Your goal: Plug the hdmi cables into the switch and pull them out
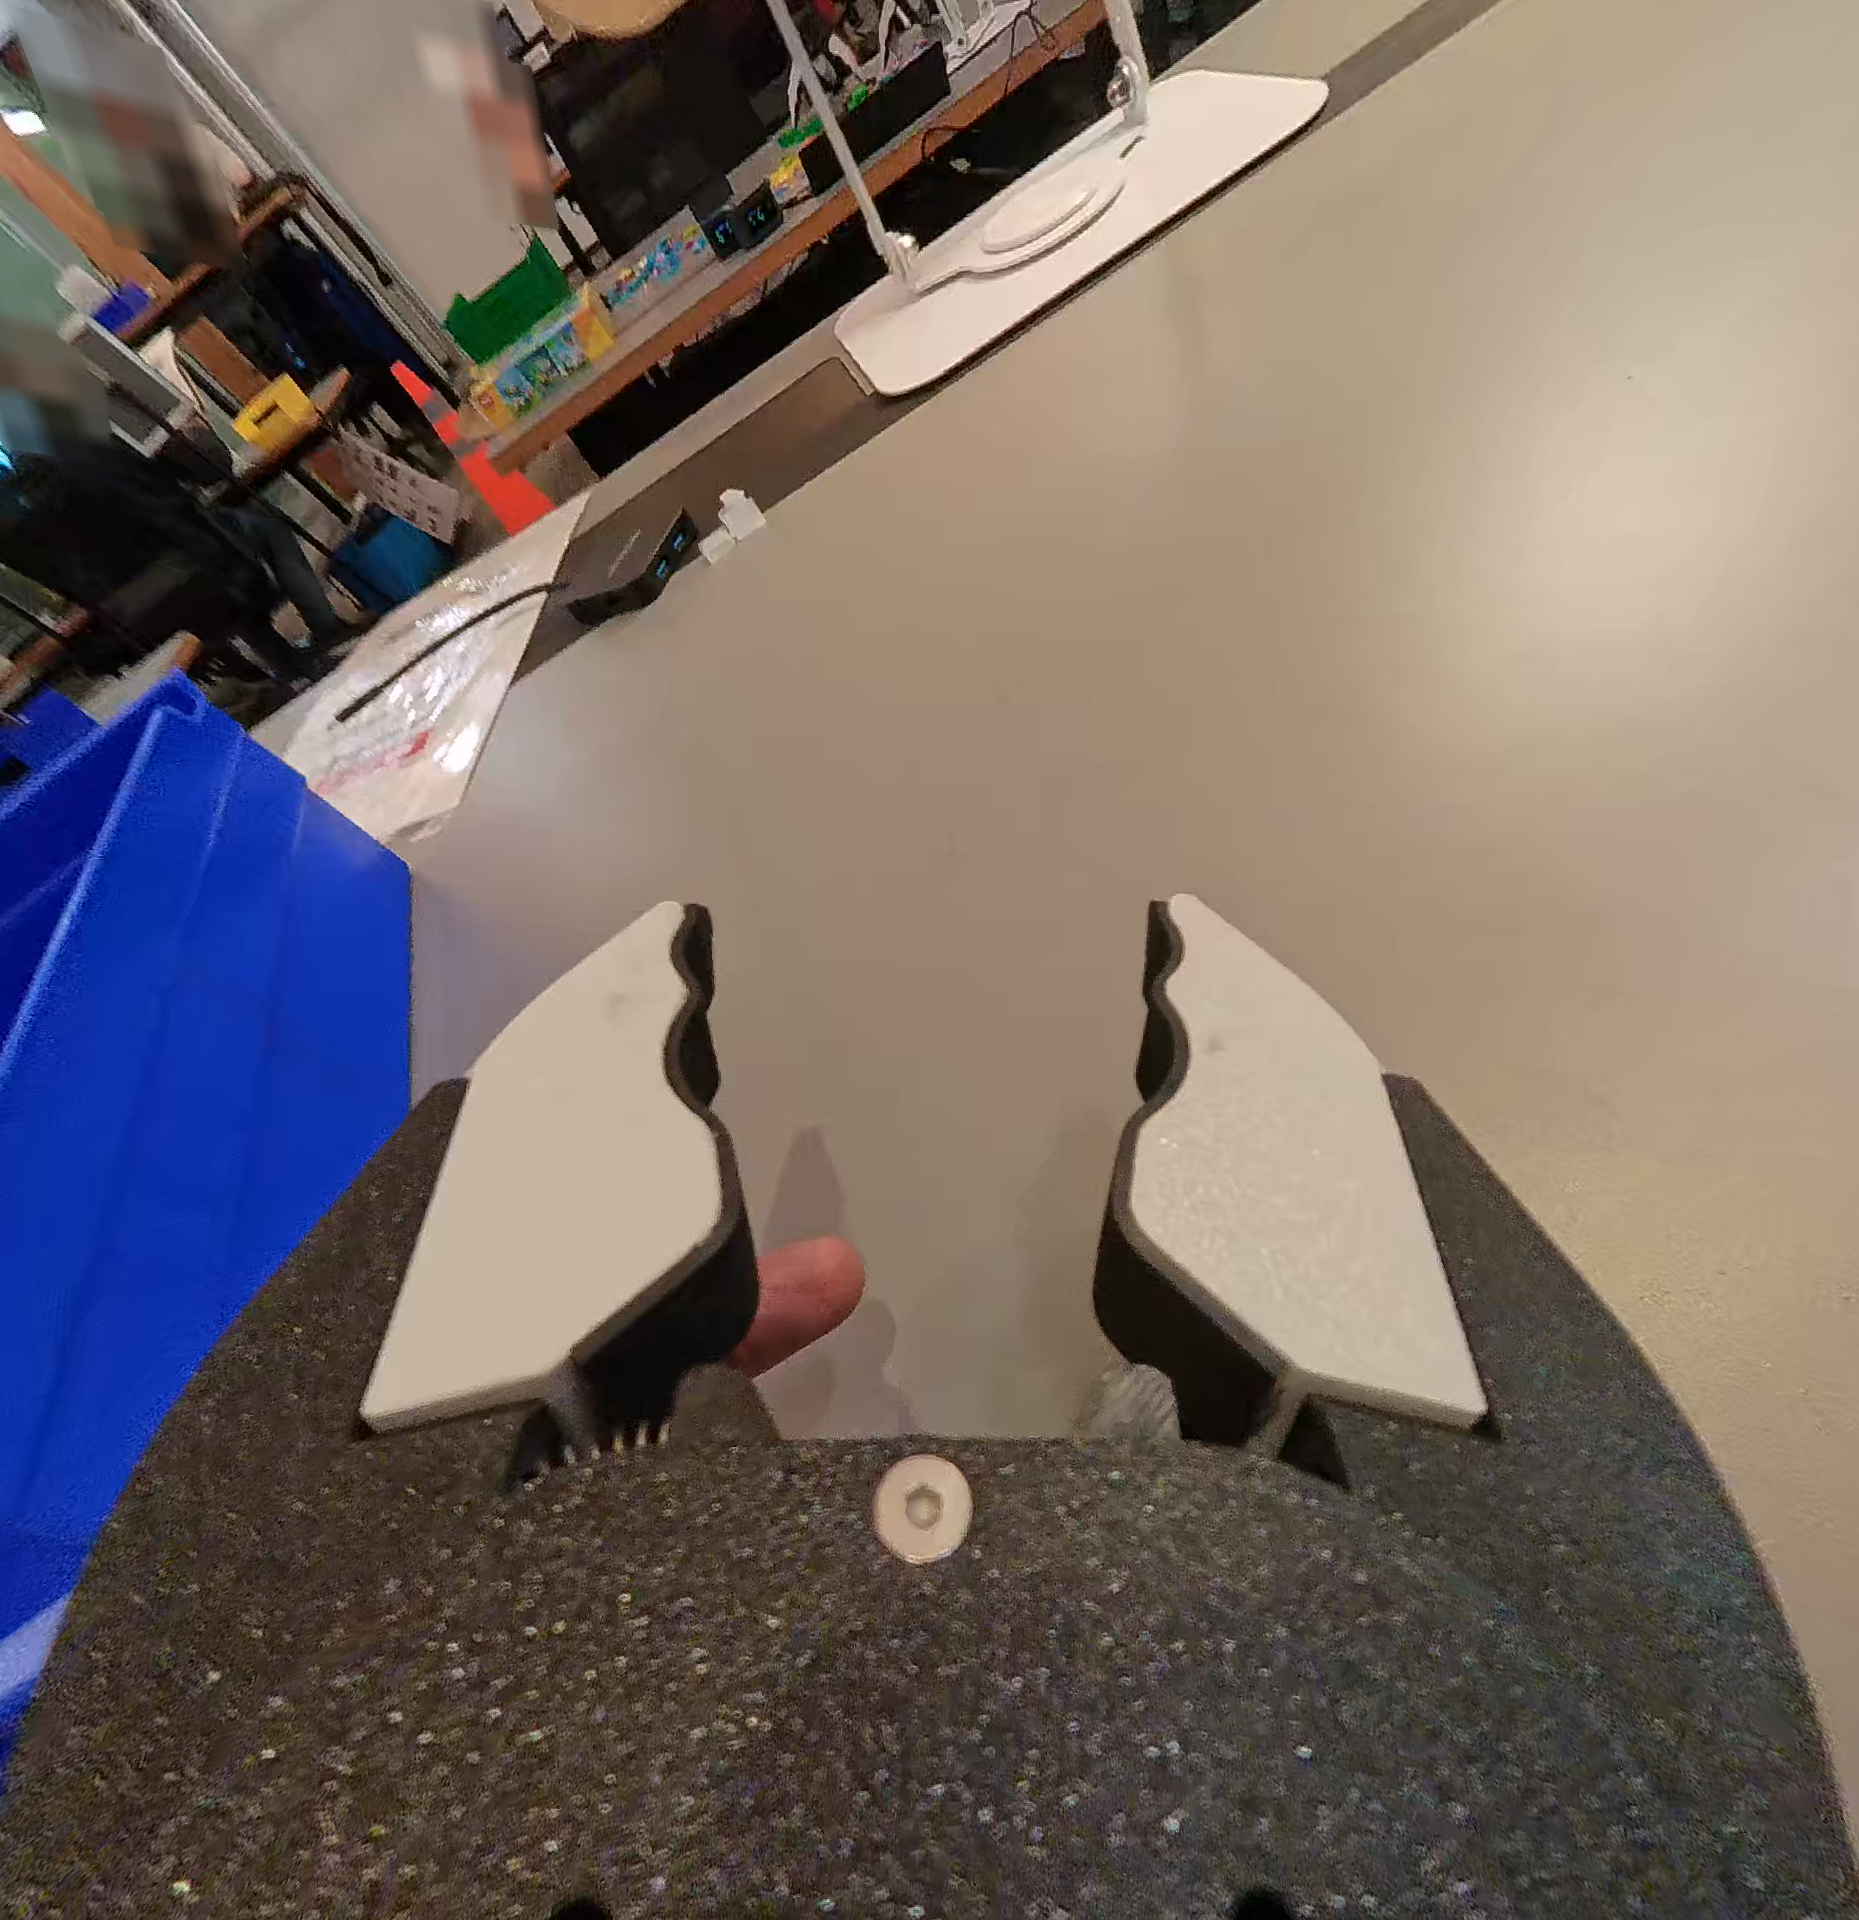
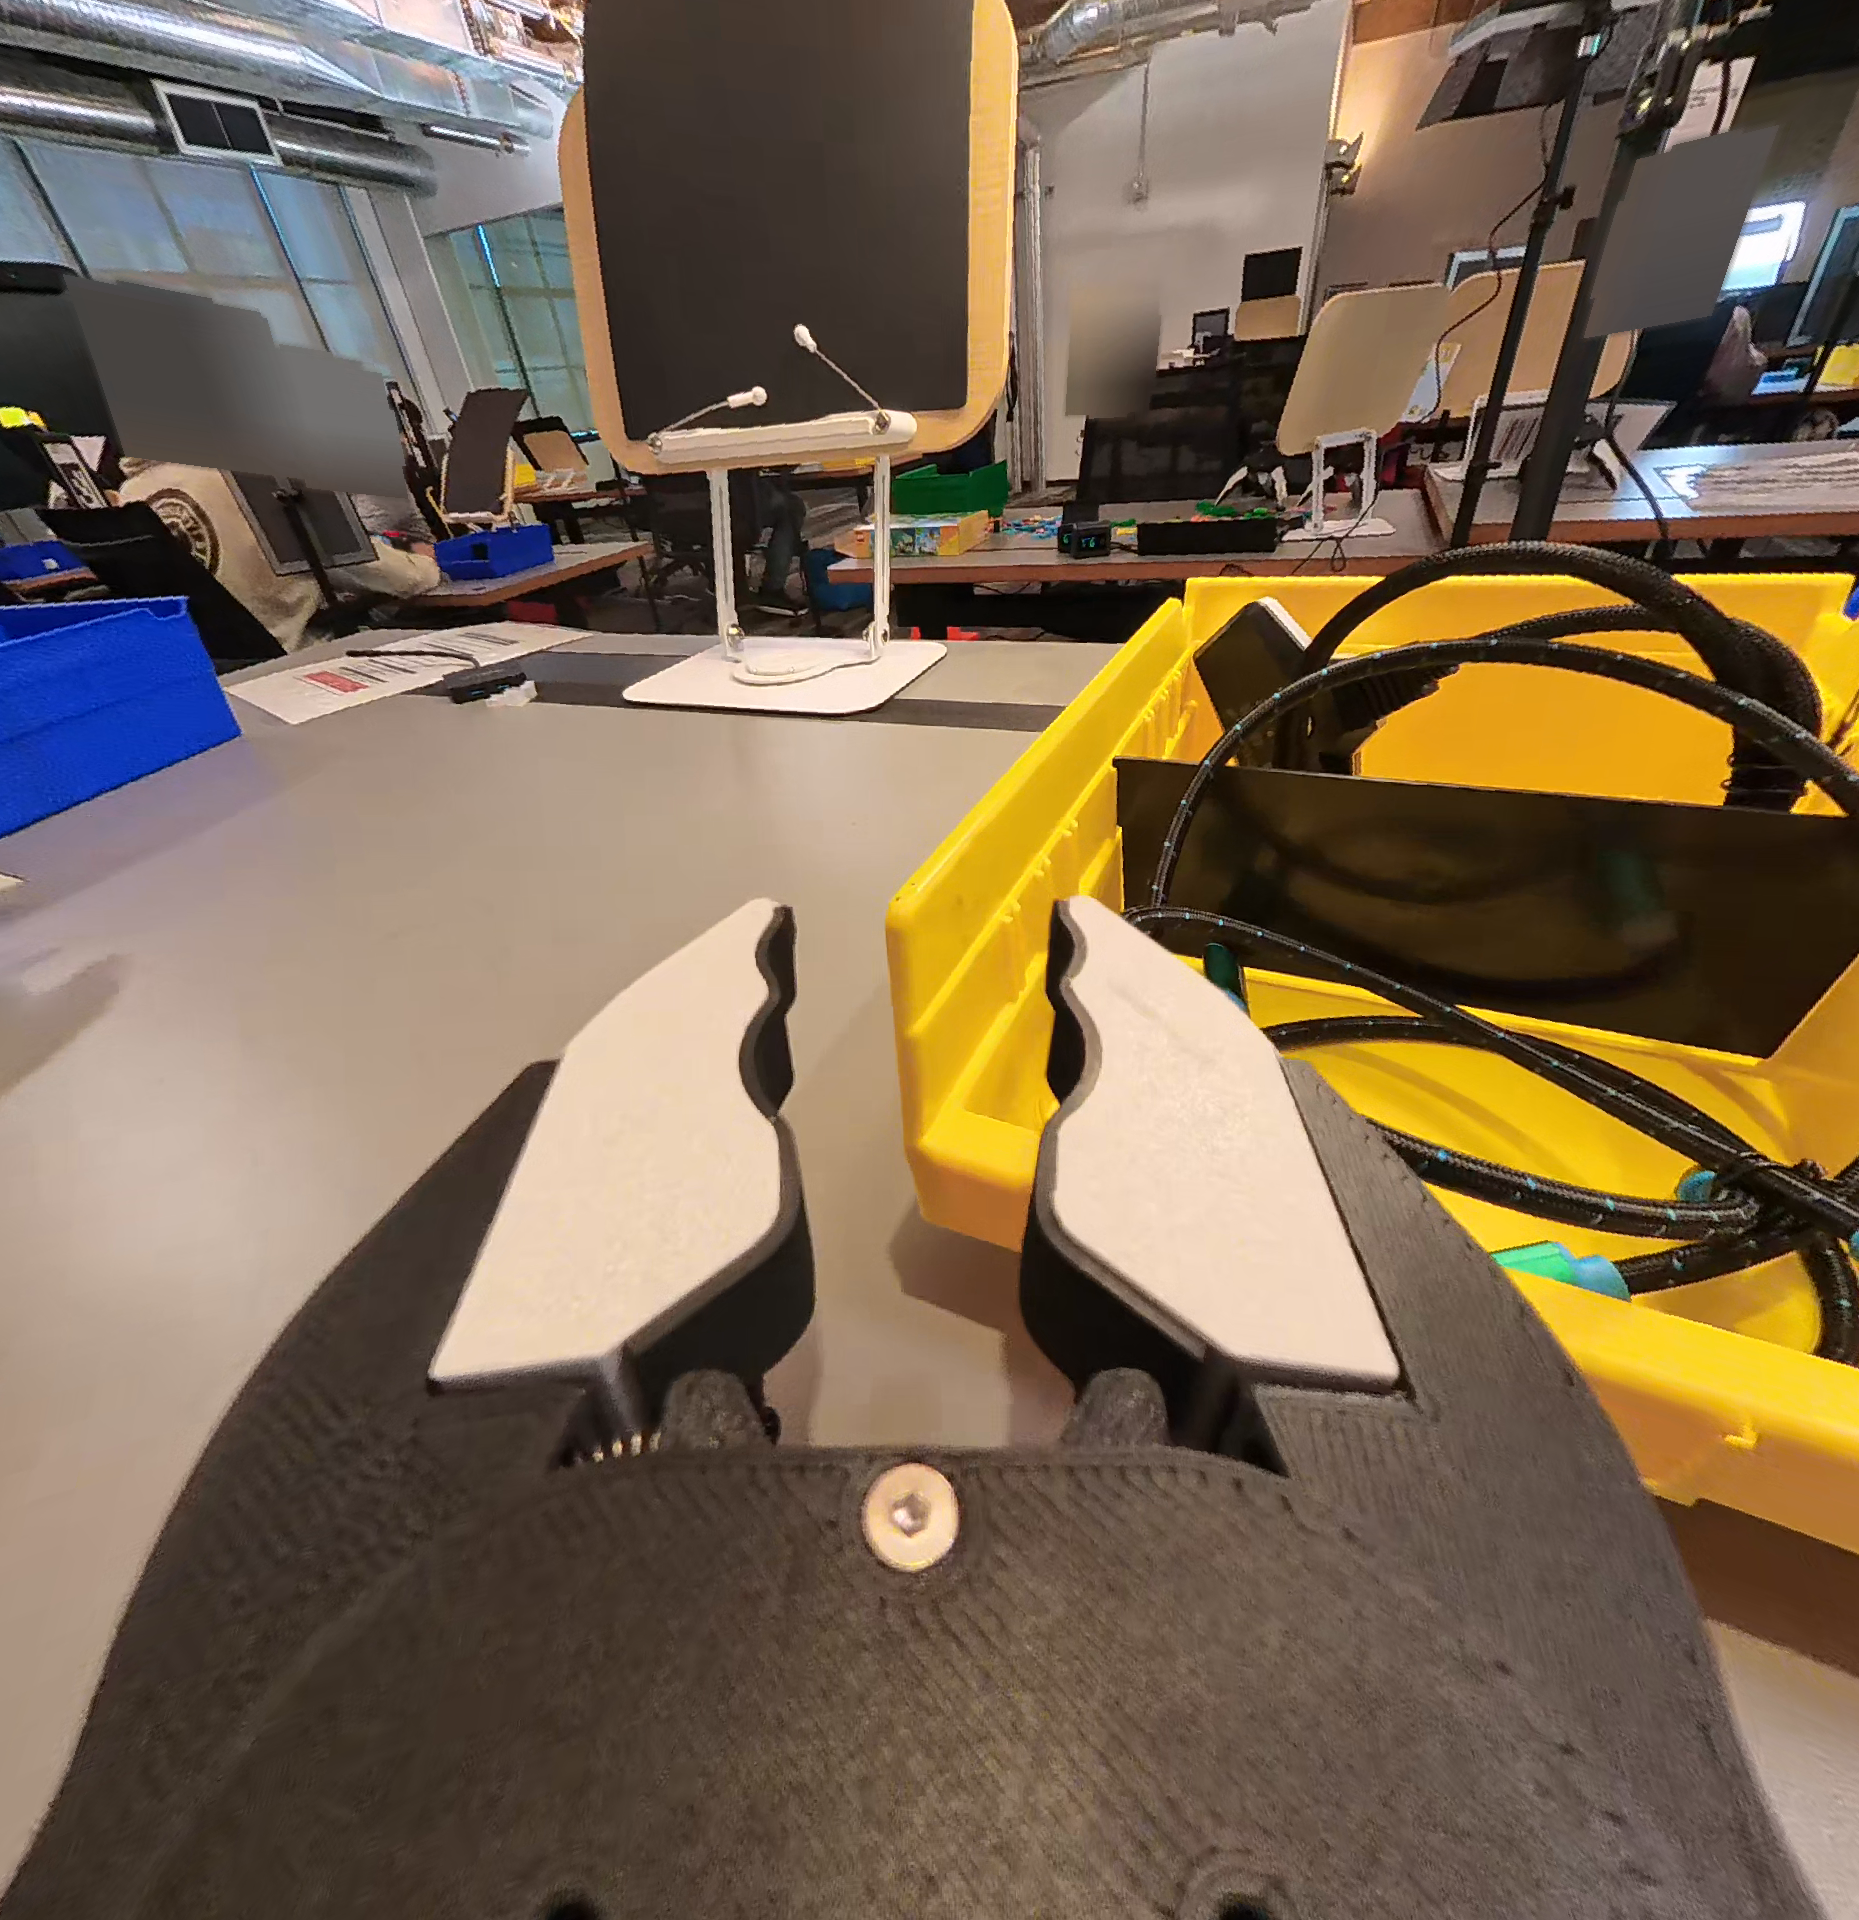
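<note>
Grey table (image 2: 489, 935) fills most of both views. Yellow bin (image 2: 1008, 1039), right half of the right wrist view, holds braided black cables (image 2: 1527, 1081) in a loose tangle, with teal plug ends (image 2: 1548, 1270) at lower right and a black divider across it. Blue bin (image 1: 177, 1039) sits at the left edge of the left wrist view. Small black box with blue ports (image 1: 634, 566), probably the switch, lies far off at centre left.

Left gripper (image 1: 930, 935): wide, empty, over bare table. Right gripper (image 2: 920, 935): narrower gap, empty, straddling the yellow bin's near corner.

Risks: tangled loops may drag a second cable out; the bin wall may block the claw.
</note>
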Motion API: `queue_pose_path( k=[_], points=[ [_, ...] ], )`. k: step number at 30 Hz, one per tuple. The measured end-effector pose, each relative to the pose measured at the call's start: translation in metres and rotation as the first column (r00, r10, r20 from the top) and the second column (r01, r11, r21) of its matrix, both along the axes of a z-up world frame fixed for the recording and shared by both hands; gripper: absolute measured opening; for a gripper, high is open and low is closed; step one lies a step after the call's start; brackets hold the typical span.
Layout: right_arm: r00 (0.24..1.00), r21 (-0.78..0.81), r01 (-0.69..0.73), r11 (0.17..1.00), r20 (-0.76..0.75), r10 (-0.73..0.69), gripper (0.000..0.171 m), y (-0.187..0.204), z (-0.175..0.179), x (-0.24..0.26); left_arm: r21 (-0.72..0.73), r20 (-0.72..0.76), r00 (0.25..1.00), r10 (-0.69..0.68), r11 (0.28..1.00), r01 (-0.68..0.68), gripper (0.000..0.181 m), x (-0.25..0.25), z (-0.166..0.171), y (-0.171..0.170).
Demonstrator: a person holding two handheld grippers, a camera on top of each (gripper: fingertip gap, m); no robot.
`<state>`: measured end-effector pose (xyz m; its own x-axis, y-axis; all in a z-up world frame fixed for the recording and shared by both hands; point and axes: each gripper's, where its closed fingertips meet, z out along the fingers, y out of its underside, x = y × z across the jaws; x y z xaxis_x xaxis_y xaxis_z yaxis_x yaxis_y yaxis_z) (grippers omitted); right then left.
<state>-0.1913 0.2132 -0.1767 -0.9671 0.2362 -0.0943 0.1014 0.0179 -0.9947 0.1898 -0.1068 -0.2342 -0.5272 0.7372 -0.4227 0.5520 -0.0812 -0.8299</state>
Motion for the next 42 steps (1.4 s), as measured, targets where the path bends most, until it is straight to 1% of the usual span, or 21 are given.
queue_pose_path(
  k=[5,10,13,16,19,21,23,24,28,32,37,42],
  points=[
    [1.0,0.029,0.015,0.999,0.016,-0.016,0.048,-0.002,-0.004,-0.003,0.11,-0.112,0.993,0.036,0.994,-0.024,0.086,0.016,0.007,-0.014],
    [0.999,0.039,0.042,0.998,0.017,-0.043,0.048,-0.002,-0.006,-0.007,0.143,-0.153,0.986,0.067,0.989,-0.045,0.088,0.03,0.01,-0.029],
    [0.998,0.058,0.061,0.996,0.005,-0.061,0.05,-0.003,-0.008,-0.008,0.163,-0.241,0.967,0.085,0.985,-0.045,0.095,0.038,0.02,-0.033],
    [0.996,0.083,0.084,0.993,0.003,-0.084,0.054,-0.003,-0.011,-0.009,0.147,-0.341,0.926,0.16,0.982,-0.116,0.097,0.068,0.039,-0.042],
    [0.994,0.099,0.107,0.989,0.009,-0.109,0.056,-0.002,-0.013,-0.012,0.129,-0.43,0.868,0.249,0.968,-0.214,0.095,0.109,0.057,-0.056],
    [0.993,0.116,0.119,0.986,0.01,-0.121,0.056,-0.003,-0.015,-0.014,0.146,-0.447,0.844,0.297,0.955,-0.259,0.094,0.13,0.058,-0.068],
    [0.992,0.148,0.124,0.981,0.013,-0.128,0.058,-0.006,-0.019,-0.015,0.204,-0.424,0.839,0.342,0.938,-0.28,0.094,0.14,0.049,-0.081],
    [0.991,0.167,0.129,0.977,0.015,-0.134,0.059,-0.007,-0.022,-0.016,0.229,-0.406,0.841,0.358,0.93,-0.286,0.092,0.143,0.043,-0.086],
    [0.986,0.214,0.159,0.964,0.011,-0.165,0.059,-0.01,-0.028,-0.02,0.289,-0.345,0.862,0.372,0.916,-0.28,0.073,0.14,0.023,-0.099],
    [0.981,0.228,0.191,0.955,-0.009,-0.194,0.058,-0.011,-0.029,-0.024,0.246,-0.315,0.872,0.375,0.919,-0.307,0.051,0.14,0.022,-0.102],
    [0.974,0.249,0.225,0.942,-0.046,-0.22,0.057,-0.013,-0.03,-0.025,0.185,-0.278,0.887,0.369,0.926,-0.328,0.036,0.142,0.022,-0.102],
    [0.979,0.236,0.203,0.95,-0.049,-0.197,0.054,-0.02,-0.025,-0.019,0.167,-0.244,0.895,0.375,0.925,-0.342,0.024,0.146,0.021,-0.104]
  ],
)
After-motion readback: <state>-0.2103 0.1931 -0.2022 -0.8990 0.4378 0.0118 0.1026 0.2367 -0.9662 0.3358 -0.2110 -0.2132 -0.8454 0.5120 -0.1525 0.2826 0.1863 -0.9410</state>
